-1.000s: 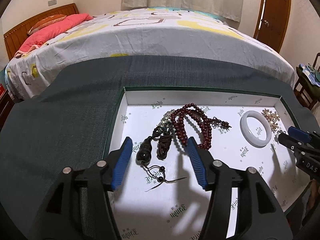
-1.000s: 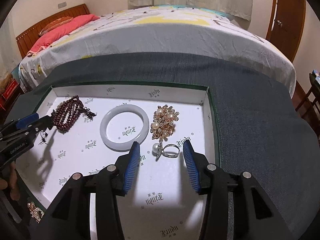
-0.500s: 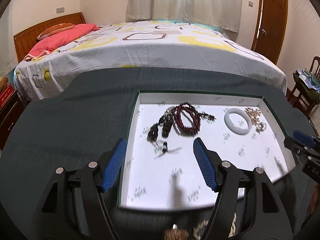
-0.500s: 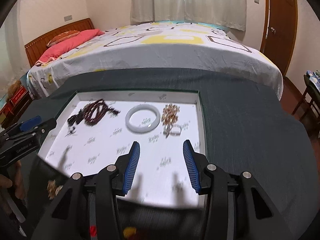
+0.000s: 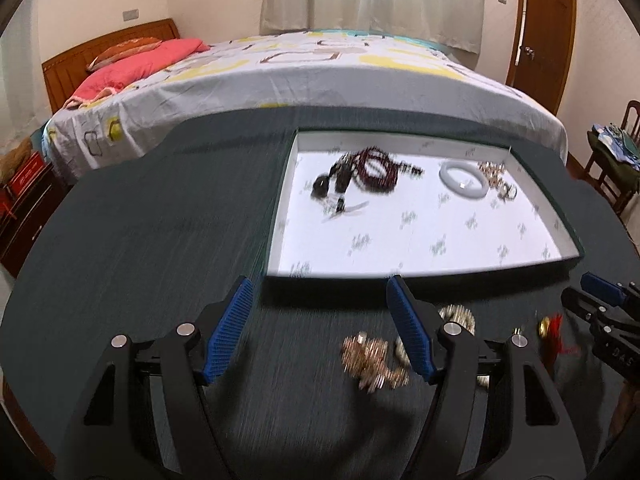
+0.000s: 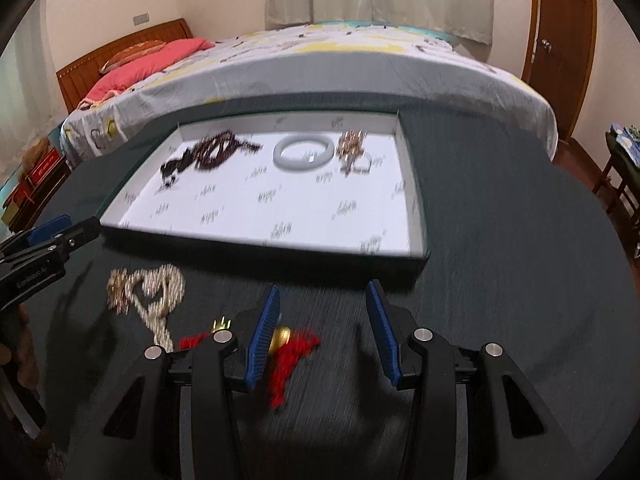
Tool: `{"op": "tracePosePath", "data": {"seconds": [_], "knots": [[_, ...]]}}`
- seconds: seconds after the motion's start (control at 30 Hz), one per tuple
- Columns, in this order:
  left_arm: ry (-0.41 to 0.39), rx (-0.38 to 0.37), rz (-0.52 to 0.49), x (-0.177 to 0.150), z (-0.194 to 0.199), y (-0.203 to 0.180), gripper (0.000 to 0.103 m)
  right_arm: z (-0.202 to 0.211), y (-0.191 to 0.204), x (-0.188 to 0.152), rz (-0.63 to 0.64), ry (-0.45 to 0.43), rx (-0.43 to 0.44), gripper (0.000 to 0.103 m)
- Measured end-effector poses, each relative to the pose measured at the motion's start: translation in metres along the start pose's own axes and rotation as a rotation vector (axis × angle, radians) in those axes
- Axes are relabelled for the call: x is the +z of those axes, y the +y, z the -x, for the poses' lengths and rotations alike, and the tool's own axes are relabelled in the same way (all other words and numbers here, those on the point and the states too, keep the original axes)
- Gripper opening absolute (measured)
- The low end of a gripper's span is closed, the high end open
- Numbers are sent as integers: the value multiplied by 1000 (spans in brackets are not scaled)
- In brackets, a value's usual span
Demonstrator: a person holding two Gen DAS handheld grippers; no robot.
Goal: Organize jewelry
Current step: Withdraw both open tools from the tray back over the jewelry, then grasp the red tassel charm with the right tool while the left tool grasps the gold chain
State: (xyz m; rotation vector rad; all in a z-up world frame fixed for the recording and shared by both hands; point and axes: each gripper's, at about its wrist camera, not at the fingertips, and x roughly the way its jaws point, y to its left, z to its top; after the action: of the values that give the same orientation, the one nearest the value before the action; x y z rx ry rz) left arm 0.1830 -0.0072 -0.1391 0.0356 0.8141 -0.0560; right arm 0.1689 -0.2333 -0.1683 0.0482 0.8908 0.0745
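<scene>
Left view only: gold cluster (image 5: 374,360) between left tongs (image 5: 320,328), whose jaws have just been opening, untouched. Right view only: red tassel (image 6: 292,356) by right tongs (image 6: 322,332), part open, empty; pearl necklace (image 6: 160,292) at 9 o'clock. Tray (image 6: 416,216) at 12 holds beads (image 6: 216,150), bangle (image 6: 302,152), brooch (image 6: 350,146). Dark worktop (image 5: 140,240); bed (image 5: 320,76) beyond.

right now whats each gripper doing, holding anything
left gripper: open, holding nothing, above the dark table.
right gripper: open, holding nothing, red tassel lies below it.
</scene>
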Motion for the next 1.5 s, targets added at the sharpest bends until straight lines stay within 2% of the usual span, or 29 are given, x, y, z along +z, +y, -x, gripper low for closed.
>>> {"op": "tracePosePath", "data": {"seconds": [0.53,0.63,0.7,0.77,1.07,1.33,1.5], "knots": [[52,36,4,-28,5,11,68,-1,13,-29,33,55,24,44],[54,38,1,-31,6,11,68,0,14,-32,34,57,27,35],[55,38,0,-31,6,11,68,-1,13,-31,33,58,33,27],[58,37,0,-33,7,11,68,-1,11,-31,28,61,46,13],[72,18,-18,-36,4,-1,68,4,-3,-29,4,39,20,12],[125,-1,-31,-40,-17,-13,68,6,-17,-29,-30,32,26,12],[120,-14,-24,-37,-25,-13,68,5,-18,-29,-37,32,35,12]]}}
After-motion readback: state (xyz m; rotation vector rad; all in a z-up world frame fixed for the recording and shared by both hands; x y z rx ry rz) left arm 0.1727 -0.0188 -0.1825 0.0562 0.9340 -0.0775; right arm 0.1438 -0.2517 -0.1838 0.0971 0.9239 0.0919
